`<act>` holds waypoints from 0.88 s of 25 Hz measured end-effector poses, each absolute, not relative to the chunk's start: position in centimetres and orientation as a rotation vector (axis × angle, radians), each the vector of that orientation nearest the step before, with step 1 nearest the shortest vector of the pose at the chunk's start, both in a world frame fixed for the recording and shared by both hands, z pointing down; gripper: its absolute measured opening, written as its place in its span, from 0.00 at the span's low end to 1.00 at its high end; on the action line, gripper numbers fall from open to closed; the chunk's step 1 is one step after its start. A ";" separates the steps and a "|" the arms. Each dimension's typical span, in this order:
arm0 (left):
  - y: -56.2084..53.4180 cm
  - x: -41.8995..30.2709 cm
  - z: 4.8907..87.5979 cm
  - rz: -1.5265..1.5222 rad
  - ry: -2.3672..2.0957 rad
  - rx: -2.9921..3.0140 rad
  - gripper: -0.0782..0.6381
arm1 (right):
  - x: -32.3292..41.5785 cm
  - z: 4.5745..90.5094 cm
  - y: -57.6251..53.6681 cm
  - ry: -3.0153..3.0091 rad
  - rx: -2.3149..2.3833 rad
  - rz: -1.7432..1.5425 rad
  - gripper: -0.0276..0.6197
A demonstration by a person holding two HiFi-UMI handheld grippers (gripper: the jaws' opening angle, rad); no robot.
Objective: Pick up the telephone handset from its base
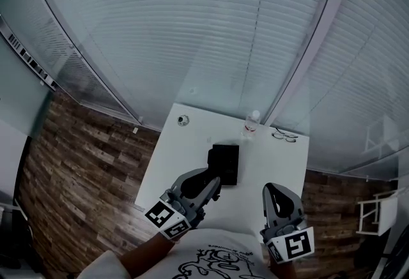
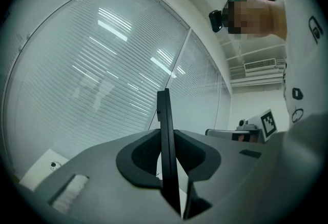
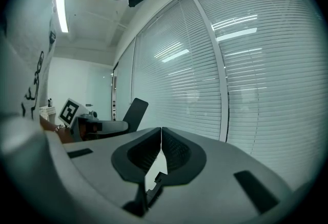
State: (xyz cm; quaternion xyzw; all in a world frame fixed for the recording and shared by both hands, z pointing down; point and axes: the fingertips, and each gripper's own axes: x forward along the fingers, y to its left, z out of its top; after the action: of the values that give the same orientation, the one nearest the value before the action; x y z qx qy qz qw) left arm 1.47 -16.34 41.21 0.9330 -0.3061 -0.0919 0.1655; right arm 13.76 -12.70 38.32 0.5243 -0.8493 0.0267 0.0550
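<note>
**A:** Where is the handset (image 2: 164, 130) now, and who has it?

**B:** Your left hand-held gripper (image 1: 214, 187) has it. The pads are clenched on its two flat faces, and it stands upright and edge-on between them. Your right hand-held gripper (image 3: 162, 137) is closed on nothing, with its jaws together.

**A:** How will it handle?

**B:** I judge it light and stiff, made of hard plastic. The skin is smooth, so it can slide in the pads if you tilt it. Hold it near the middle of its length, as you do now, so that neither end pulls down. I see no cord, but one may be there and may tug.

**A:** What does each view give you?

**B:** Only the left gripper view shows the pads pressing on the thin edge. The right gripper view shows it from the side, at the left of the frame, as a dark slab rising from the other gripper. Only the head view shows the base (image 1: 225, 163), in the lower middle on the white table (image 1: 185, 150). There the dark handset is hard to separate from the base.
</note>
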 end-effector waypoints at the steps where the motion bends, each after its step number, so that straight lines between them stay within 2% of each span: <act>1: -16.1 1.6 40.7 -0.269 -0.860 2.675 0.21 | 13.8 38.2 -12.7 -2.580 1.592 0.076 0.05; 22: -13.7 0.8 36.2 -0.374 -0.868 2.776 0.21 | 13.9 36.9 -12.0 -2.582 1.601 0.044 0.05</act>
State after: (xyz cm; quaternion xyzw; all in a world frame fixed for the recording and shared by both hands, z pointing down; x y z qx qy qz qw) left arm 0.82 -13.70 36.17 0.9414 -0.2945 -0.1267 0.1043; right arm 13.88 -11.98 36.86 0.5263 -0.8486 0.0143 0.0513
